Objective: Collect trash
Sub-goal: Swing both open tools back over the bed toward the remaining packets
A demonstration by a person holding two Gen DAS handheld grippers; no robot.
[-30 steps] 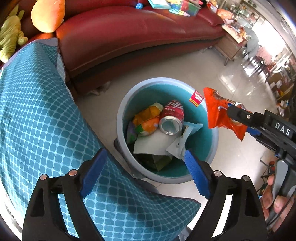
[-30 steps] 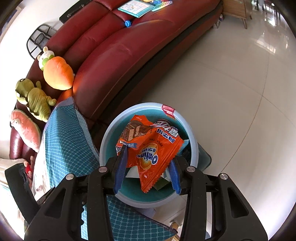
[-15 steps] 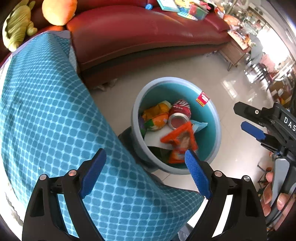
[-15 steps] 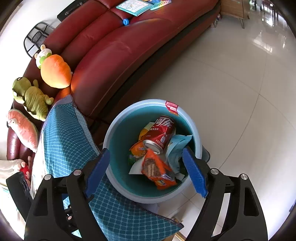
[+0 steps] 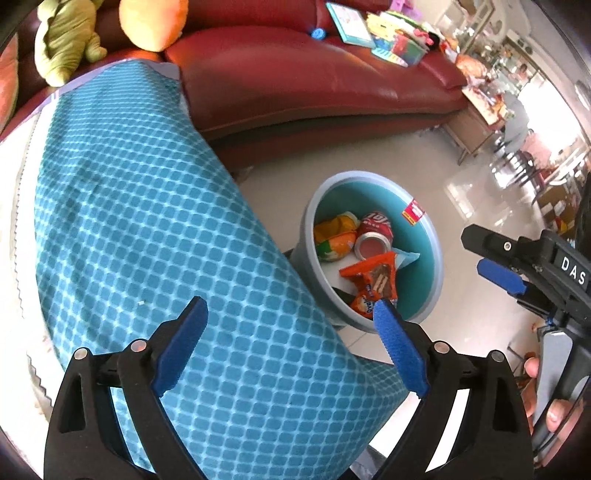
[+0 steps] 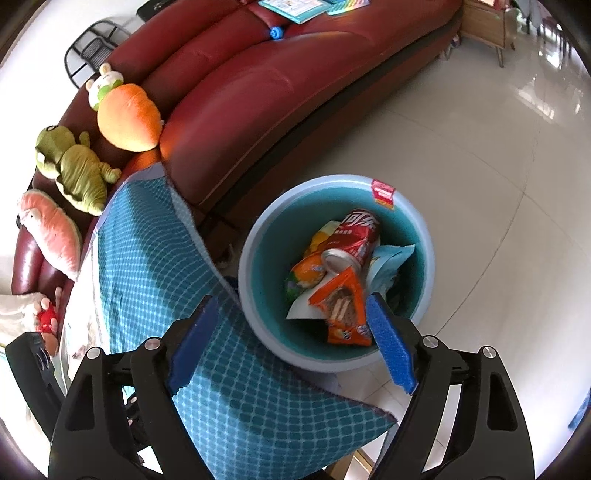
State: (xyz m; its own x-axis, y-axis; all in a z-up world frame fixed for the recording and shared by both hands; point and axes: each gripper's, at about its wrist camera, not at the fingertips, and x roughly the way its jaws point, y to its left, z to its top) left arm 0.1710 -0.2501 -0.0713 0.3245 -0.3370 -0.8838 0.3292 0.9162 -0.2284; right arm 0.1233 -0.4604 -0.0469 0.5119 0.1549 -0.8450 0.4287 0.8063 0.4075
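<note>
A grey bin with a teal inside (image 5: 436, 254) (image 6: 255, 243) stands on the floor beside the table. In it lie an orange snack wrapper (image 5: 373, 280) (image 6: 343, 310), a red can (image 5: 375, 236) (image 6: 352, 236), a yellow-orange packet (image 5: 334, 238) (image 6: 306, 273) and paper. My left gripper (image 5: 290, 332) is open and empty above the teal tablecloth. My right gripper (image 6: 288, 332) is open and empty above the bin's near rim; it also shows in the left wrist view (image 5: 498, 273).
A teal checked tablecloth (image 5: 147, 229) (image 6: 155, 251) covers the table at left. A red sofa (image 5: 314, 74) (image 6: 277, 92) with plush toys (image 6: 125, 114) and books (image 5: 369, 29) curves behind. The pale tiled floor (image 6: 498, 166) lies to the right.
My right gripper opened and the orange wrapper dropped into the bin. Both grippers have drawn back from the bin, the left toward the table.
</note>
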